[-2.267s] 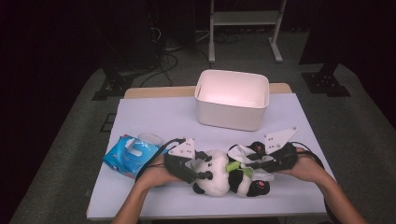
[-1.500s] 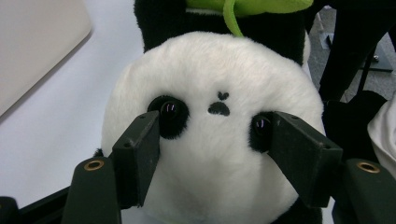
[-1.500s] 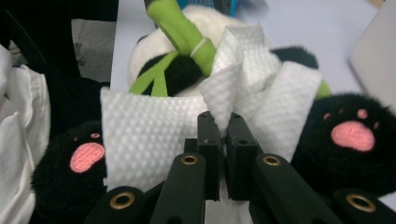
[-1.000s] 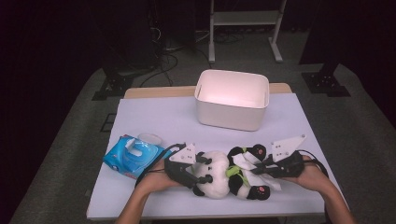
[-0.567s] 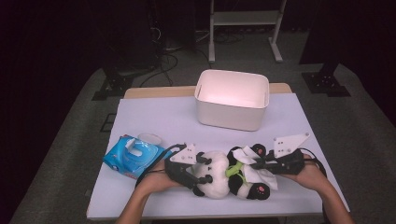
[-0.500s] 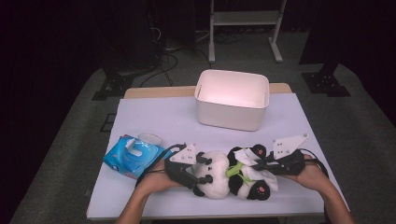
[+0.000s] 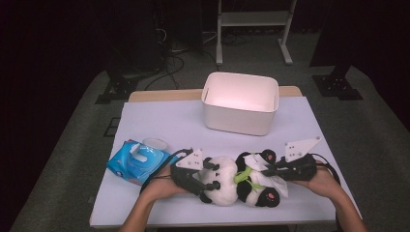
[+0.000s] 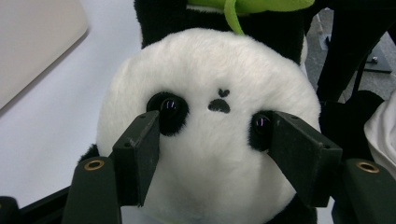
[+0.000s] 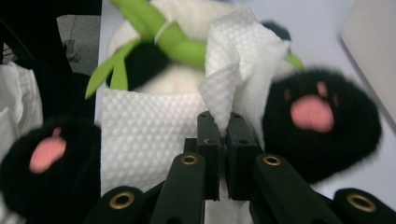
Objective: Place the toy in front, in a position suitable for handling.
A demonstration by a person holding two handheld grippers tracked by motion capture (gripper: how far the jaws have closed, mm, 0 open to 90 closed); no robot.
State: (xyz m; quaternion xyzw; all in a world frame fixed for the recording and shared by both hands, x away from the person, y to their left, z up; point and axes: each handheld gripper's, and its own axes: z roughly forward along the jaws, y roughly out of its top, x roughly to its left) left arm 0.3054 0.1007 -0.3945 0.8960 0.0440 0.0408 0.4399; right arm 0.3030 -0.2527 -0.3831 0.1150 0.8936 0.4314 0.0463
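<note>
A black-and-white panda plush (image 7: pixel 237 181) with a green bamboo sprig lies near the table's front edge. My left gripper (image 7: pixel 205 181) is shut on its head; in the left gripper view the gripper (image 8: pixel 215 126) presses its jaws into the white face (image 8: pixel 210 70) beside both eyes. From the right, my right gripper (image 7: pixel 268 170) is shut on a white wipe (image 7: pixel 270 180). In the right gripper view the gripper (image 9: pixel 223 123) pinches a raised fold of the wipe (image 9: pixel 140 135), which lies over the belly between the two black feet (image 9: pixel 317 116).
A white bin (image 7: pixel 240 102) stands at the back middle of the white table (image 7: pixel 159 121). A blue wipe pack (image 7: pixel 138 162) with its lid flipped open lies left of my left hand. A metal stand (image 7: pixel 251 19) rises behind the table.
My right gripper has shifted slightly over the panda's belly with the wipe in it. The left gripper and the panda's head have stayed put.
</note>
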